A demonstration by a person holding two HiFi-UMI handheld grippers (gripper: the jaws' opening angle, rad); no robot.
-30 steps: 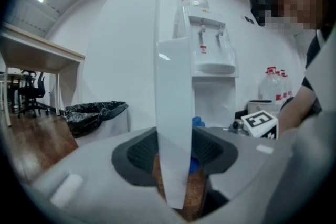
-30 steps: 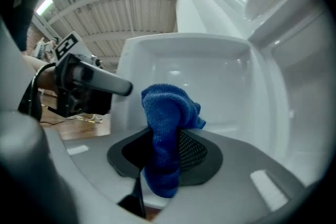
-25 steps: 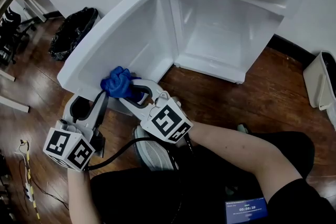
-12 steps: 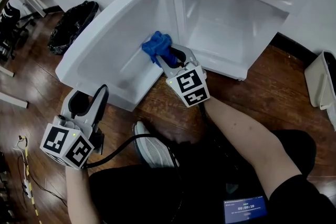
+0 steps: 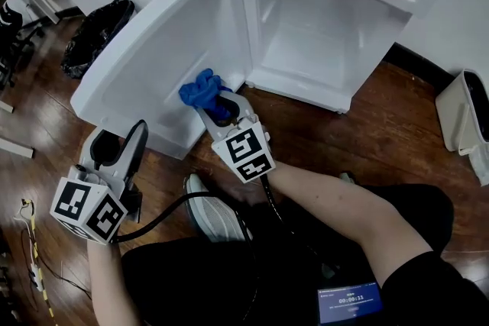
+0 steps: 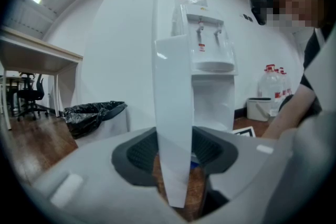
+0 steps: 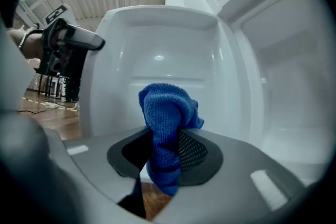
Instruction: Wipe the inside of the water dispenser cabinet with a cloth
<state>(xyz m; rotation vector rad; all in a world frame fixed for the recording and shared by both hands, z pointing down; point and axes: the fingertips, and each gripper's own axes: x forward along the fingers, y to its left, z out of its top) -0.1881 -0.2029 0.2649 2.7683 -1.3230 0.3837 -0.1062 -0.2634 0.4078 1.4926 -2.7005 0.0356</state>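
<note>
Water dispenser cabinet is standing open, its white door reaching out over the wood floor.

Left gripper is sitting at the door's lower outer edge. Its fingers are clamping that edge, with the thin panel running upright between the pads.

Right gripper is working at the door's inner face, low down on the hinge side. Its fingers are pinching a bunched blue cloth. The cloth is sticking out past the fingertips and is lying at, or pressing on, the door's inner panel; contact is not certain.

The cabinet's white inside is showing just beside the door. A black rubbish bag is lying behind the door, well apart. A grey shoe is resting on the floor below the door.
</note>
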